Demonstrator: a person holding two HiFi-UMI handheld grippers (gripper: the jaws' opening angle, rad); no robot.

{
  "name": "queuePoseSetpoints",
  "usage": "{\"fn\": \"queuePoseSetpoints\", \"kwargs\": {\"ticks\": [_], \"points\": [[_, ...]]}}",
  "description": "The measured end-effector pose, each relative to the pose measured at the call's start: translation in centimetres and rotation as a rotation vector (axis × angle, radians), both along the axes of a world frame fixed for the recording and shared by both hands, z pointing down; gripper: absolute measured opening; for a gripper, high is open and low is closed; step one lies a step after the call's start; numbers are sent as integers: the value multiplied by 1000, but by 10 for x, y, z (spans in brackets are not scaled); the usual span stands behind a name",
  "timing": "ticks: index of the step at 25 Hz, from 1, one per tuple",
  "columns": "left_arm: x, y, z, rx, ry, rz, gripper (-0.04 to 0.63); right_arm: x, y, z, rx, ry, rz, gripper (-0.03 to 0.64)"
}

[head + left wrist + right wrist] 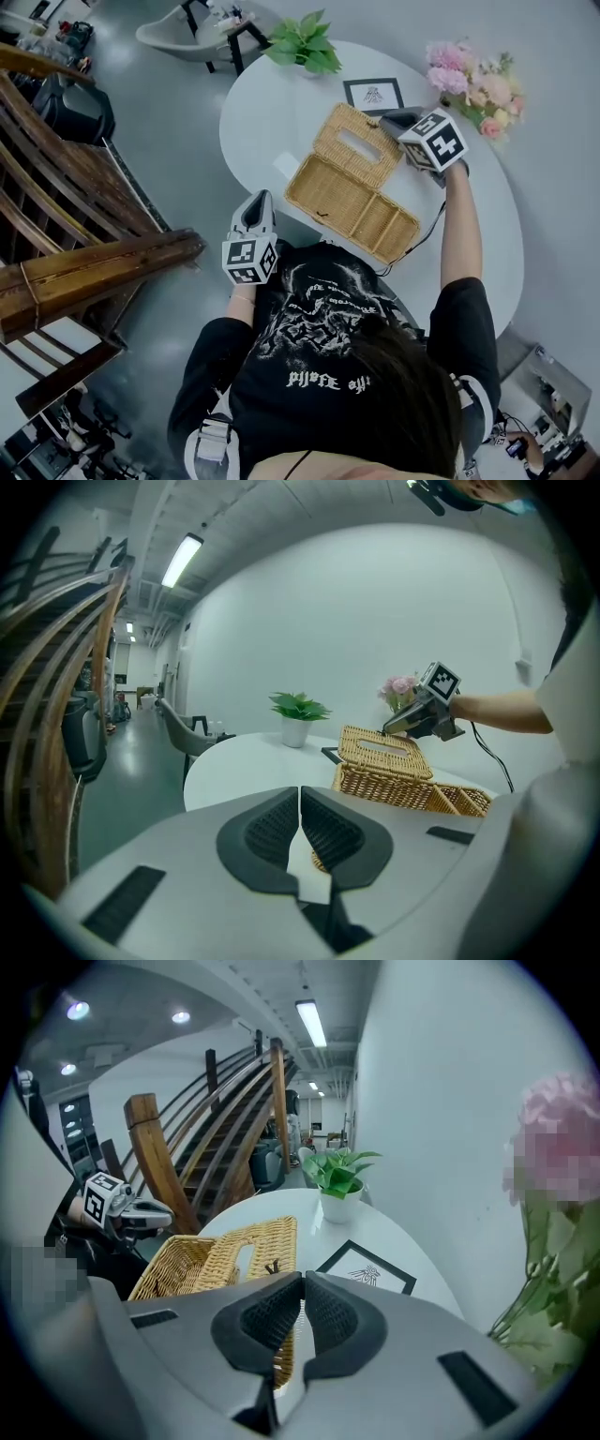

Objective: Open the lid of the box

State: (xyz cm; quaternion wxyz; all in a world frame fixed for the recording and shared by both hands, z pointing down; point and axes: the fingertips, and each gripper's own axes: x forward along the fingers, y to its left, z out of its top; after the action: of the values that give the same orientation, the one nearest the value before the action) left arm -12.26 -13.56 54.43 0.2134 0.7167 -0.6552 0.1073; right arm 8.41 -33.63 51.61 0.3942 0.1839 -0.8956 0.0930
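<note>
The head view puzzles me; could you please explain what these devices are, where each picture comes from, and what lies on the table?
No robot here: a person holds a gripper in each hand. One camera sits on the head, looking down; one rides on each gripper, looking along its jaws. On the white table stand a wicker box, its lid open, a potted plant, flowers and a framed picture. The right gripper, jaws together, is at the lid's edge; the left gripper, shut and empty, hangs beside the table.
</note>
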Motion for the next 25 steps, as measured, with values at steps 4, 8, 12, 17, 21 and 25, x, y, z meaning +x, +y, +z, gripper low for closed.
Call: {"fn": "queuePoseSetpoints", "kwargs": {"ticks": [4,8,12,17,21,25], "points": [[0,-3,1,-9,-6,-7,25,2,-6,14,-46,-15,17,35],[1,-5,4,-24,-8,-13,25,5,-8,30,-94,-28,28,35],[4,-10,4,-32,-20,-5,25,6,-11,42,-148,-49,36,35],[6,-15,6,-40,-20,-4,25,6,-12,59,-213,-88,46,35],[7,-16,9,-54,-15,-17,25,7,-11,73,-263,-109,60,35],[9,-17,10,-61,-16,-19,25,7,-10,82,-294,-120,66,37]]}}
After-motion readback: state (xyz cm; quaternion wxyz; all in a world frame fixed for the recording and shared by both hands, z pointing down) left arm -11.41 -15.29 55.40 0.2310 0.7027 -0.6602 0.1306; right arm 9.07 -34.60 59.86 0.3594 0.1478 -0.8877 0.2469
